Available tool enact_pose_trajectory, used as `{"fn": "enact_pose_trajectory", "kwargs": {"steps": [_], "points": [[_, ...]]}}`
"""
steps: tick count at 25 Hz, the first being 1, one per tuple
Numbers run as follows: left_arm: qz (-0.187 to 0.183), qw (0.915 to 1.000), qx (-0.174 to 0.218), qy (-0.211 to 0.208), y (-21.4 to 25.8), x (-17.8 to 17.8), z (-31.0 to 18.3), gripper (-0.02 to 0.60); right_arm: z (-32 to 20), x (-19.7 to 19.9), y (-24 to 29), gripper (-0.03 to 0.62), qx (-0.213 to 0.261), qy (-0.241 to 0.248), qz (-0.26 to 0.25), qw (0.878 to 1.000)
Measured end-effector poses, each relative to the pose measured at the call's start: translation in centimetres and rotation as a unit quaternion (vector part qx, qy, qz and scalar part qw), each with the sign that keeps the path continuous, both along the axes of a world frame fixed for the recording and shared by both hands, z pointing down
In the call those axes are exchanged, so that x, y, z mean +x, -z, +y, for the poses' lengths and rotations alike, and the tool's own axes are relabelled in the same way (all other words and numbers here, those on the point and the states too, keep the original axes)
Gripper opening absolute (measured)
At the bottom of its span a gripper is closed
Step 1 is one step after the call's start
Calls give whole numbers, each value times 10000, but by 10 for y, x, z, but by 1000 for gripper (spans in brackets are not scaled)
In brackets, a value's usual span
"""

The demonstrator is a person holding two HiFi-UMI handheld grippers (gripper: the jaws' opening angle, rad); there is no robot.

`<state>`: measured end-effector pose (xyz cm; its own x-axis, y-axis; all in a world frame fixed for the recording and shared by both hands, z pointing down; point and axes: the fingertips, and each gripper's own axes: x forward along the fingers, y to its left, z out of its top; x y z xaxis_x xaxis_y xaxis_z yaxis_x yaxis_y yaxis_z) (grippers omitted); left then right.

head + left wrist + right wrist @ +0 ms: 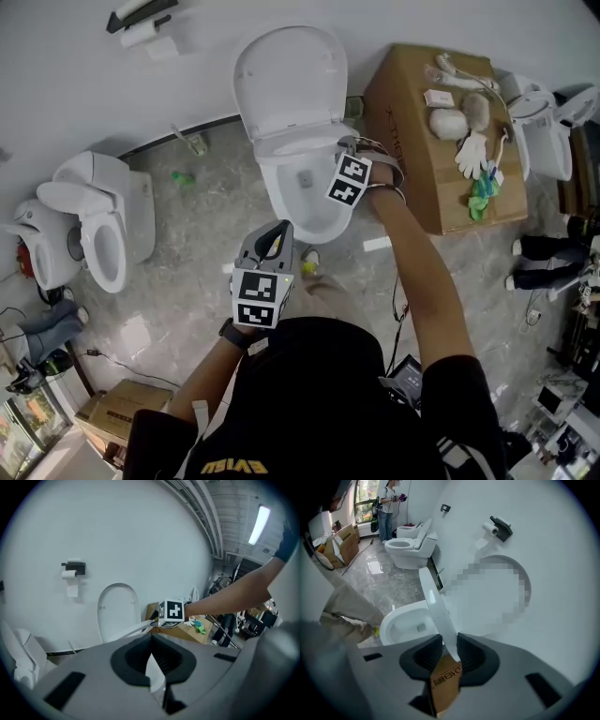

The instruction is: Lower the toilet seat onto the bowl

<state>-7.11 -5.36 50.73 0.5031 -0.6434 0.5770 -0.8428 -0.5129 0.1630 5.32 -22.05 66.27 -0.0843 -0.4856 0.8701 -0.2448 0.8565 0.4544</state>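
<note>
Lighting bright, even, diffuse; shadows soft. Ceiling strip light [258, 524] blown out. Daylight via window [363, 496], glare on glossy floor [375, 567]. Both gripper views: strong fisheye, dark vignette at corners, near foreground soft. Head view sharp, mild barrel distortion.

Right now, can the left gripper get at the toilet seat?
Probably yes: nothing blocks the way from the left gripper to the toilet seat. Its jaws are shut, though, and the right gripper already grips the seat's rim.
</note>
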Motion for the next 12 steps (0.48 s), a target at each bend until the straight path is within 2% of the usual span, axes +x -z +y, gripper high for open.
{"fn": "enact_pose_trajectory", "kwargs": {"steps": [8,12], "points": [[-27,9999,-65,135,-6,-6,6,12,28,2,-16,101,-224,-44,-131,9997],[-5,9999,-91,113,-5,-1,10,12,43,5,-23,103,-128,-39,-289,9995]]}}
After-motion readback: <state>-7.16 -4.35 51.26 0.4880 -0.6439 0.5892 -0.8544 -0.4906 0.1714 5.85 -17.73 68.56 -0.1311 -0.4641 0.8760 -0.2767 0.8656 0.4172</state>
